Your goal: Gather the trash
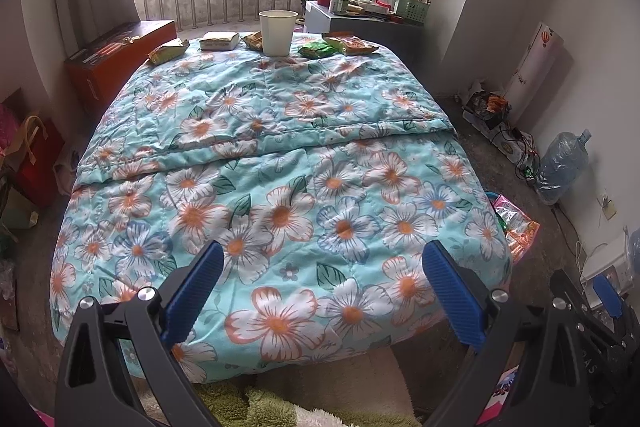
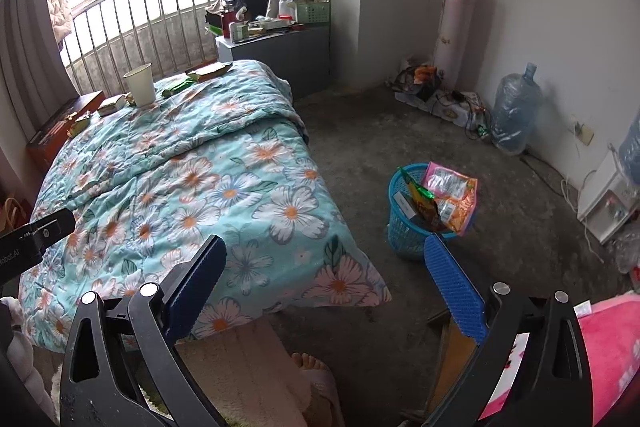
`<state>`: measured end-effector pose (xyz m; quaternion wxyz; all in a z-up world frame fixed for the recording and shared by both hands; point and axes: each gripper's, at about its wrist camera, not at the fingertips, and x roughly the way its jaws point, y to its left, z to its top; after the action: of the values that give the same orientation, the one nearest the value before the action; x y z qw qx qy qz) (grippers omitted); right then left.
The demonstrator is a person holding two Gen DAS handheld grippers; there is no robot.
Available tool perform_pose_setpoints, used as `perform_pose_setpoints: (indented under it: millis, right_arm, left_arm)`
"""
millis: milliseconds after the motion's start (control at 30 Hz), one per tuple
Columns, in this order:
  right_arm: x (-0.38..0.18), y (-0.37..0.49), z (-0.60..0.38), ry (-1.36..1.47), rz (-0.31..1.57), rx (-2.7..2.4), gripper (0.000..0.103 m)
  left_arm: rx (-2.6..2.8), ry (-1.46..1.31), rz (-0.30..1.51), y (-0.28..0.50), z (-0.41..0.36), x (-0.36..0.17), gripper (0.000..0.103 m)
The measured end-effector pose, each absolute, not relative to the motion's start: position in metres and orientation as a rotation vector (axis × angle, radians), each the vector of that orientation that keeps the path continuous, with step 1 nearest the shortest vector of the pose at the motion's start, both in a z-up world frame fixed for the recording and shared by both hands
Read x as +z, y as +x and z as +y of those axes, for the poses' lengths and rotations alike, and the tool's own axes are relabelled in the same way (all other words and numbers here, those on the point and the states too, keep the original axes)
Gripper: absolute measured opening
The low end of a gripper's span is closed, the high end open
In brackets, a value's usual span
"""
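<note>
Sitting at the far end of the bed (image 1: 280,155), by the window, is the trash: a white paper cup (image 1: 278,32) standing up, w/ snack packs on both sides of it. On its left lie a yellow-green pack (image 1: 168,51), a small flat box (image 1: 219,41) and an orange pack (image 1: 253,40) that touches the cup. On its right lie a green pack (image 1: 318,49) and a bigger orange pack (image 1: 352,45).

The left gripper (image 1: 322,267) is held above the near end of the flower blanket. Its blue jaws are wide apart w/ nothing between them. The right gripper (image 2: 324,263) is held over the near corner of the bed & the floor. Its jaws are wide apart too, holding nothing.

A blue bin (image 2: 404,223) stands on the grey floor just beside the bed, right side. Bright snack bags (image 2: 448,195) stick up out of it. A big water bottle (image 2: 514,111) stands by the wall. A bare foot (image 2: 310,363) shows at the bottom of the right view.
</note>
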<state>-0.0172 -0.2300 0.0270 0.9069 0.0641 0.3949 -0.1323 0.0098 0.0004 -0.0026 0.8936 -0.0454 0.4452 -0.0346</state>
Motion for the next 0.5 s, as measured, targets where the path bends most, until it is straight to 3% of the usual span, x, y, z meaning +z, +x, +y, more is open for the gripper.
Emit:
perform_pose_setpoints:
  millis: [500]
  right_arm:
    - [0.026,-0.020,-0.244,0.150,0.815,-0.281,0.095]
  left_arm:
    - [-0.077,-0.061,0.902,0.009,-0.015,0.002,0.097]
